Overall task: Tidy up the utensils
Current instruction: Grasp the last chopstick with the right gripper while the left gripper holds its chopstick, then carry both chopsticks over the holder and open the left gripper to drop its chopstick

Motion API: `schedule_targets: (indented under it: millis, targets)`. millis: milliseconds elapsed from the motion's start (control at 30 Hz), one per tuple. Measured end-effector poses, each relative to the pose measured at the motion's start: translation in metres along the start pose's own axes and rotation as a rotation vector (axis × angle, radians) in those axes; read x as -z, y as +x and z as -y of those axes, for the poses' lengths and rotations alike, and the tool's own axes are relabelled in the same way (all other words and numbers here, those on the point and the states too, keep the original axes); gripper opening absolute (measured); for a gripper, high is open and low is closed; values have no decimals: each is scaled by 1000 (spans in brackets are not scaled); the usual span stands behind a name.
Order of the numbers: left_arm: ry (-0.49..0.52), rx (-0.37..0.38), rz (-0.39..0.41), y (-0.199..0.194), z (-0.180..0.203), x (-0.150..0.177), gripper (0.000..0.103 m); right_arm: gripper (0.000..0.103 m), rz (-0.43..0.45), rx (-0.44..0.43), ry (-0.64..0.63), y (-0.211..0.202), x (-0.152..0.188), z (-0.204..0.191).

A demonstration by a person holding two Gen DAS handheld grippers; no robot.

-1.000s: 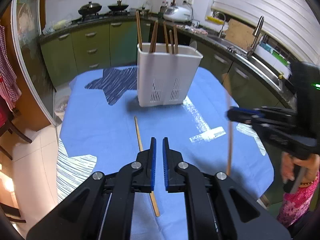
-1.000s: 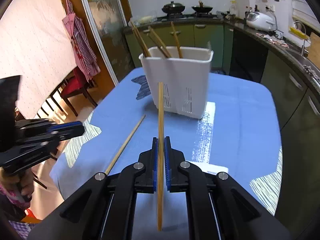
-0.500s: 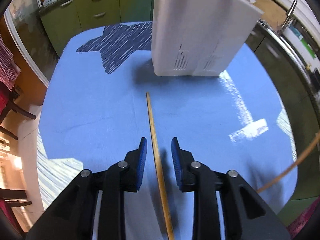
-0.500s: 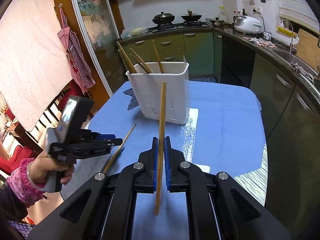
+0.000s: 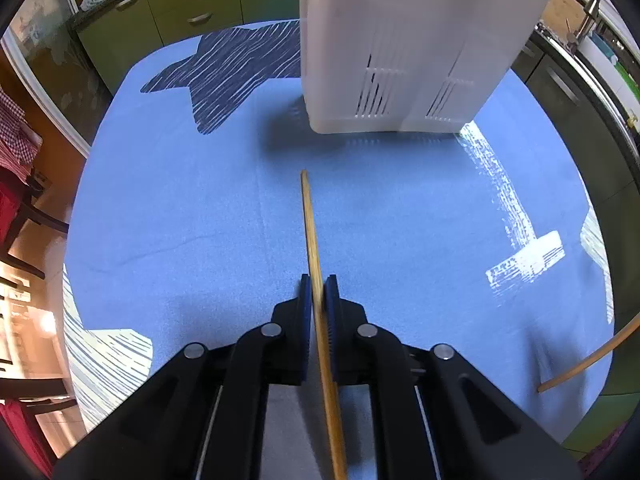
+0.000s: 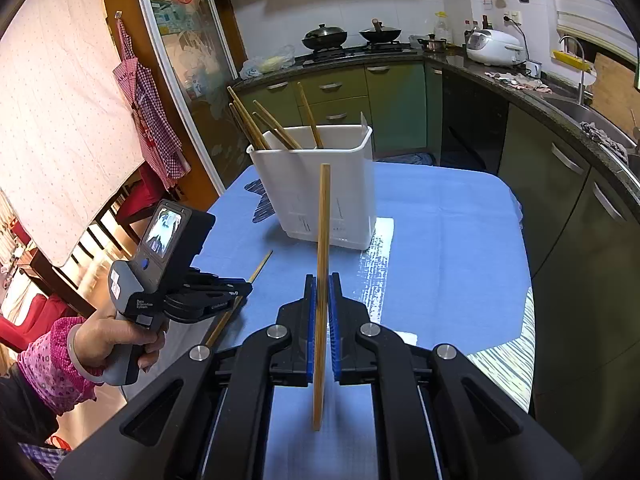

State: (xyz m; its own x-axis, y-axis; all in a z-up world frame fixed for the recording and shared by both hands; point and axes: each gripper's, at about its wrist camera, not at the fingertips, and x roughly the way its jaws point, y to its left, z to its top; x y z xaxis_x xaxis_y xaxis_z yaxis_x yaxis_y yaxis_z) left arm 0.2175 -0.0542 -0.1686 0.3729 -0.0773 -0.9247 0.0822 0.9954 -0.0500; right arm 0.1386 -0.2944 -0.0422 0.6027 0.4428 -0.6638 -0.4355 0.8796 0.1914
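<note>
Pinching one chopstick (image 5: 316,264) lying on the counter (image 5: 180,208), your left gripper (image 5: 319,292) has just closed; its shaft runs straight ahead from the fingers toward the white holder (image 5: 400,40). Your right gripper (image 6: 322,296) clamps another chopstick (image 6: 323,240) upright, holder (image 6: 320,184) beyond.

right tongs (image 6: 322,280) clamp chopstick (image 6: 322,240) | holder (image 6: 320,184) behind | left tongs (image 6: 240,290) low

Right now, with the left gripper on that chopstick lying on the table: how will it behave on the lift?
The chopstick looks like a thin, straight wooden stick, so probably stiff and light. The left gripper pinches it partway along, with a long stretch ahead of the pads, so it may pivot or droop. It seems round and smooth, so it could slip, or roll on the blue tablecloth if dropped.
</note>
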Motion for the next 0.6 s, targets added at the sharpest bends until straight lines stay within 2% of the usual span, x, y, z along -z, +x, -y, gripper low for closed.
schedule_targets:
  millis: [200, 433, 600]
  targets:
    - [-17, 42, 51, -24, -8, 4, 7, 7, 10, 7, 3, -5, -1, 1]
    - [24, 72, 233, -96, -3, 28, 7, 7, 28, 11, 3, -12, -2, 0]
    - [45, 95, 298, -124, 1, 48, 7, 7, 39, 7, -4, -15, -4, -4]
